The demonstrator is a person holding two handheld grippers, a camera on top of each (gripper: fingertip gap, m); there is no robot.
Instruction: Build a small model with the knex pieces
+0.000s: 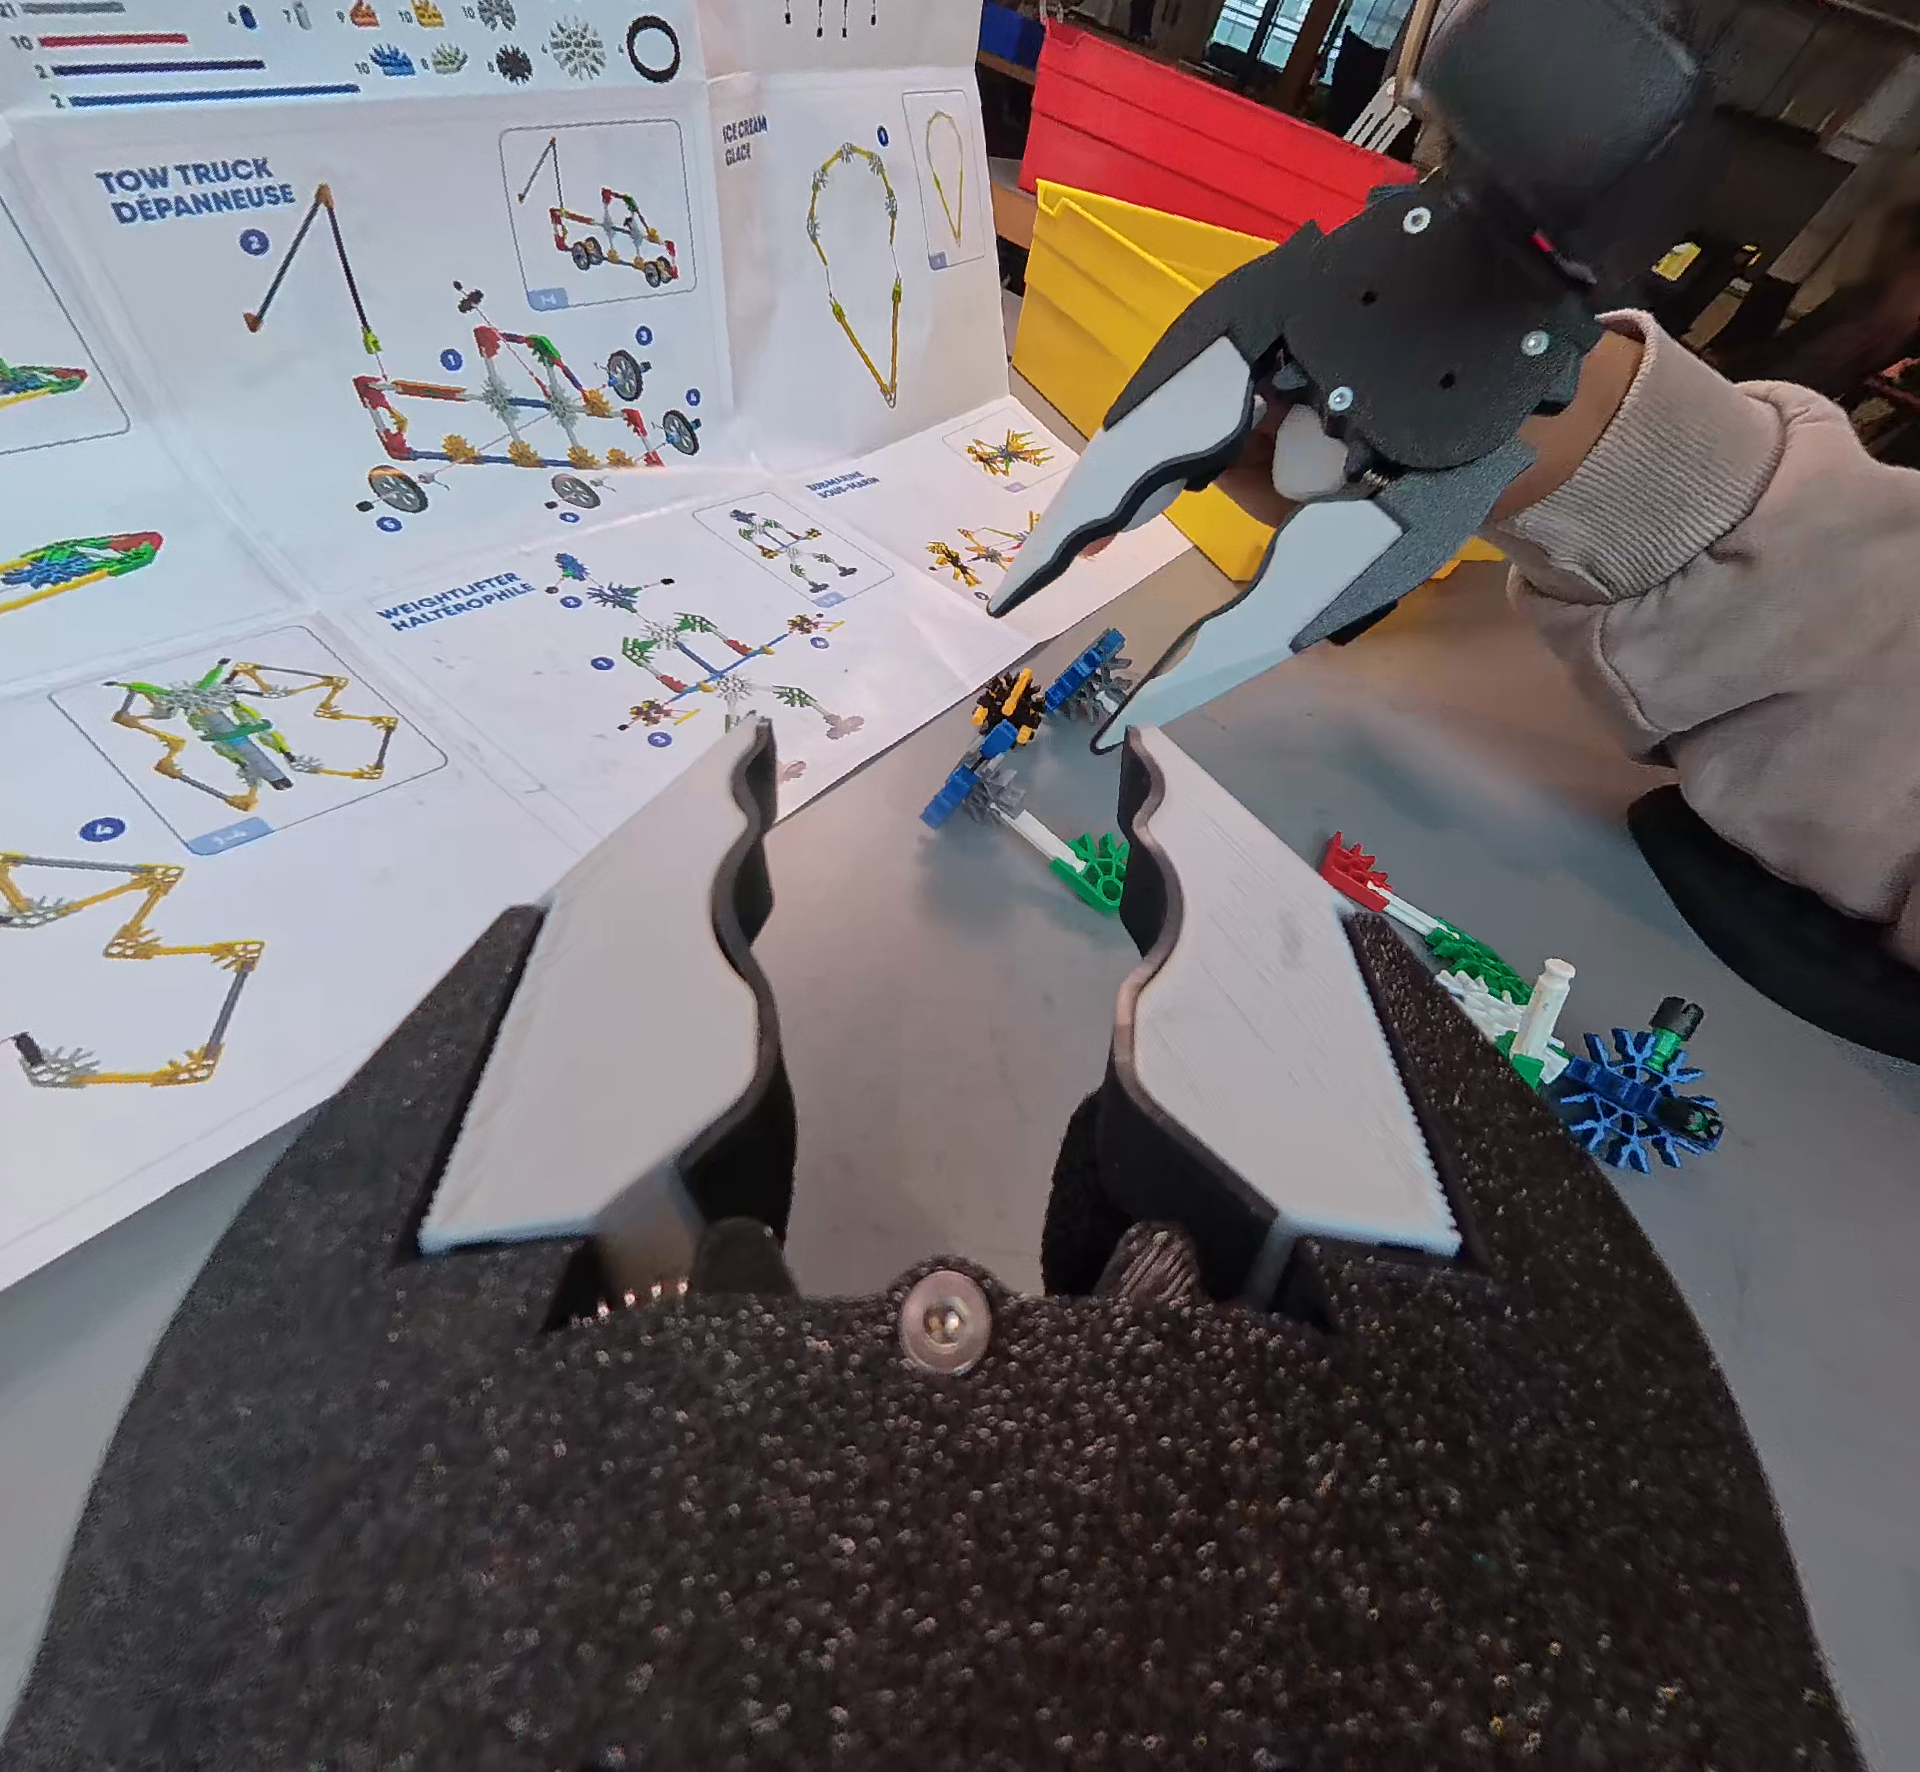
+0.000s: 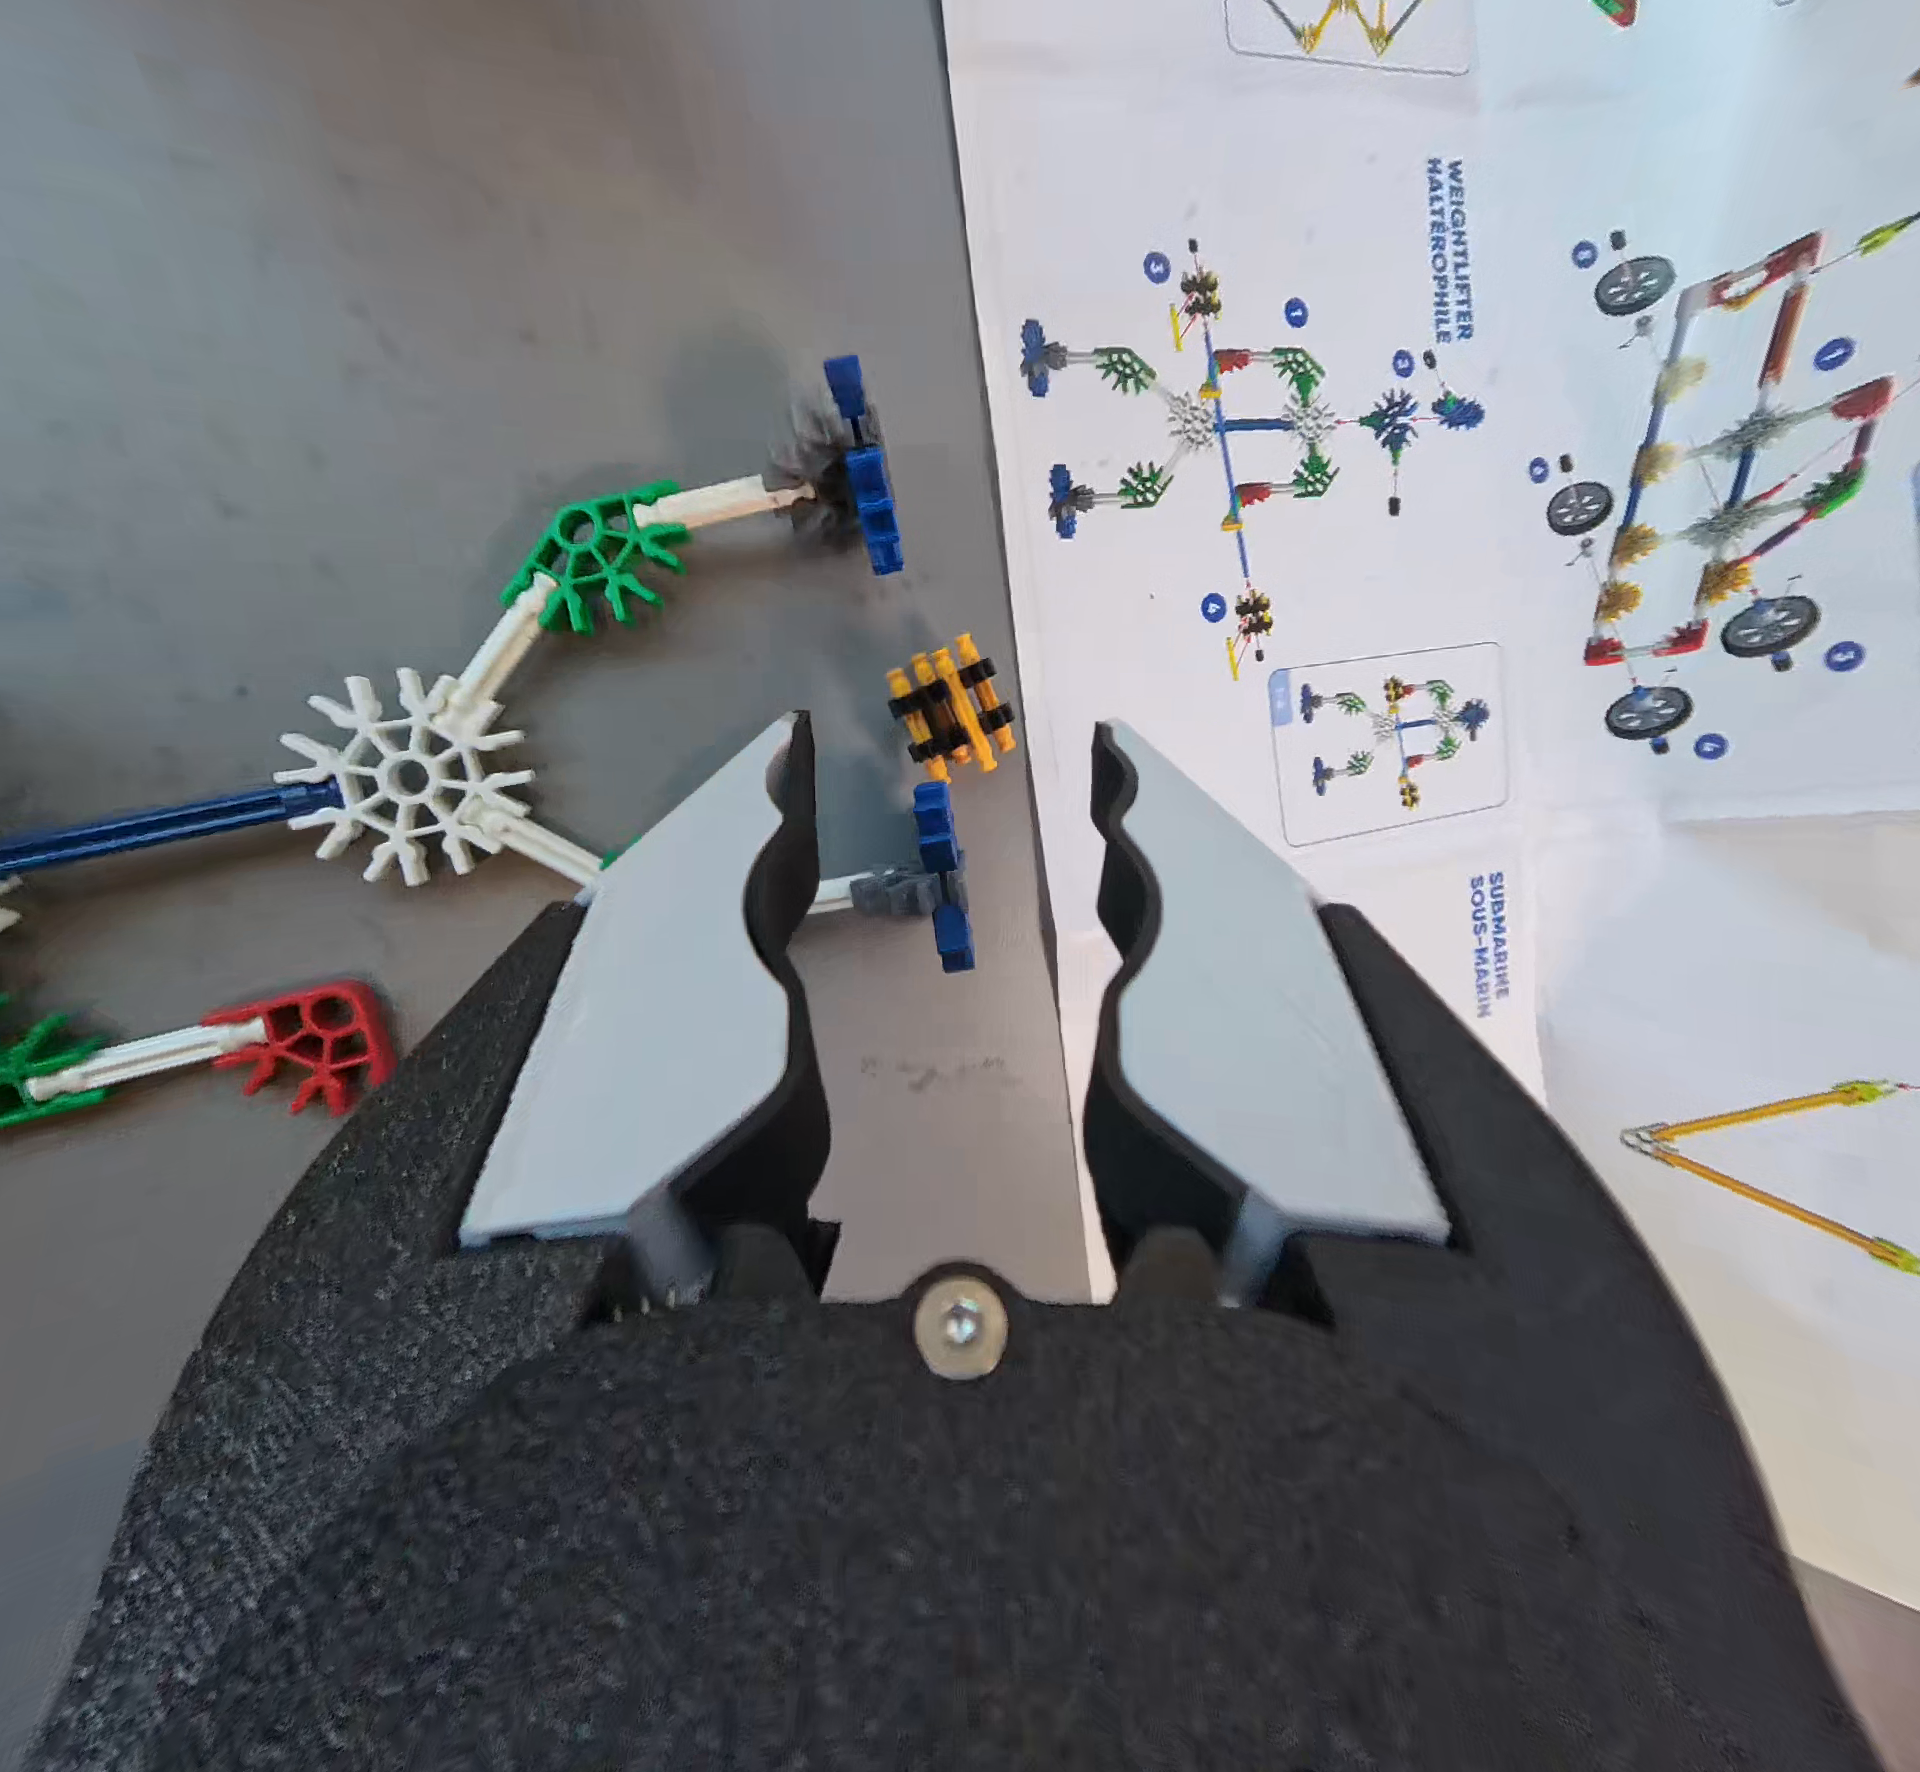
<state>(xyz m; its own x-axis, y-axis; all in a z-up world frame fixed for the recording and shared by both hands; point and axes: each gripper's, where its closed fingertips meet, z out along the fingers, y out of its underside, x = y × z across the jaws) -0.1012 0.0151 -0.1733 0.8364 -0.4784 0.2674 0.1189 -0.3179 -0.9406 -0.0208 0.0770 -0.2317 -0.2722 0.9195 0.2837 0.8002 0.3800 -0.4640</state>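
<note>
Right wrist view shows the right gripper [image 2: 951,735] spread open and holding nothing, hanging just over a small yellow and black spiky piece [image 2: 951,706] that lies on the grey table [image 2: 364,164], right by the edge of the white paper sheet [image 2: 1299,112] of building pictures. The piece looks light, hard and bumpy, so pinching across its short sides seems best. Near it lies a toy frame of thin white rods, a green fan piece [image 2: 597,553] and a white snowflake piece [image 2: 405,777]; it likely pops apart if squeezed. The left gripper [image 1: 945,735] is also open and empty above the table.
</note>
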